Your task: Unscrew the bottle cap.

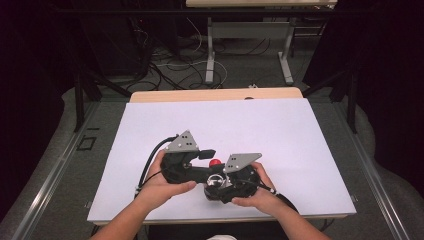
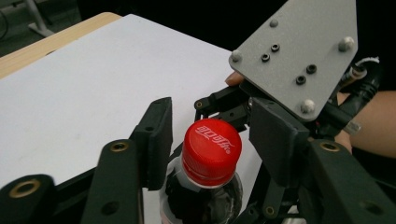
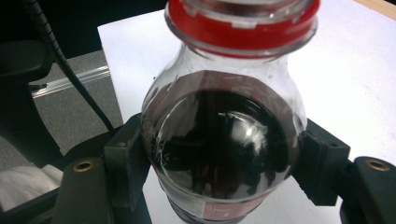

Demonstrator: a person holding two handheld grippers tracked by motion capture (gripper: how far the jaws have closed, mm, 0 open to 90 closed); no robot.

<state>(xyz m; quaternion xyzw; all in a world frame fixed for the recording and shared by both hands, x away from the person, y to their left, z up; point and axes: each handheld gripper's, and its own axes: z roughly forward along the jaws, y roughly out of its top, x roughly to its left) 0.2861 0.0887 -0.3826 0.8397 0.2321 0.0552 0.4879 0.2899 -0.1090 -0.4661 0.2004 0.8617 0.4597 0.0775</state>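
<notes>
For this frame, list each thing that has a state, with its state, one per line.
Bottle: upright, partly filled with dark drink, clamped at its body.
Red cap: on the bottle neck, between the left gripper's pads, which stand apart from it.
Left gripper: open around the cap.
Right gripper: shut on the bottle.
White sheet: lying flat on the table.

Both forearms come in low and meet at mid-table. The left gripper (image 1: 205, 155) stands with its 2 jaws parted, pads touching nothing. The right gripper (image 1: 216, 186) is clamped tight, both pads pressing.
</notes>
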